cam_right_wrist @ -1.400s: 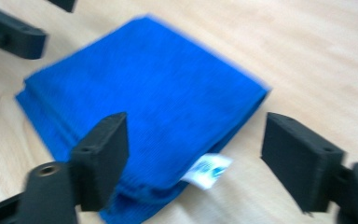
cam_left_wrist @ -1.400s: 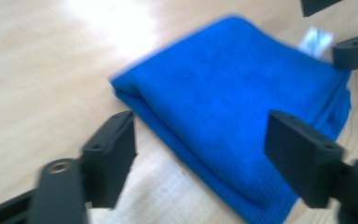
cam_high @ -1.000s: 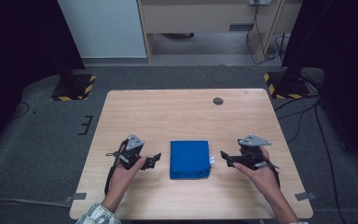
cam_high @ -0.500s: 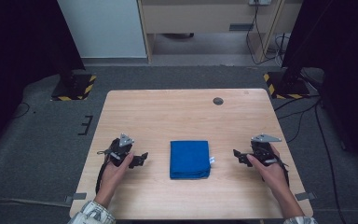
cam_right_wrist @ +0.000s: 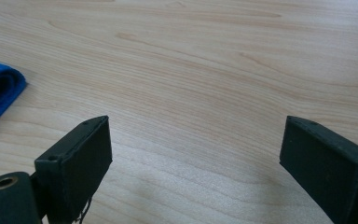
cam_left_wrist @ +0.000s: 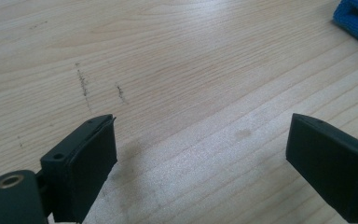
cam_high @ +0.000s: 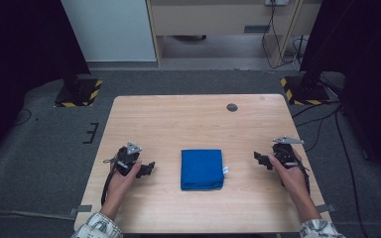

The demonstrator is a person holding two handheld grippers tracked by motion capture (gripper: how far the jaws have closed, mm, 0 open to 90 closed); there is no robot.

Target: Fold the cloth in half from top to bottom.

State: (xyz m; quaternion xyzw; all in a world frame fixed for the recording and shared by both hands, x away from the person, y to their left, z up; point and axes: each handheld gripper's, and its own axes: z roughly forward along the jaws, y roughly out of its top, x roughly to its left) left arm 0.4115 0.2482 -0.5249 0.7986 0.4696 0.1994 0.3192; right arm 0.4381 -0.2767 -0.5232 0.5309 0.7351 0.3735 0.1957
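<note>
1. Count: one folded blue cloth (cam_high: 202,169), two grippers, one wooden table (cam_high: 178,119).
2. The cloth lies near the table's front middle, between both grippers and apart from each.
3. Left gripper (cam_high: 149,169): jaws spread wide, holding nothing, above bare wood.
4. Right gripper (cam_high: 261,159): jaws spread wide, holding nothing.
5. Each gripper view cuts the cloth off at the frame edge.
6. The cloth is soft, square, with rounded folded edges; the tabletop shows pale grain and faint dark scuffs.
</note>
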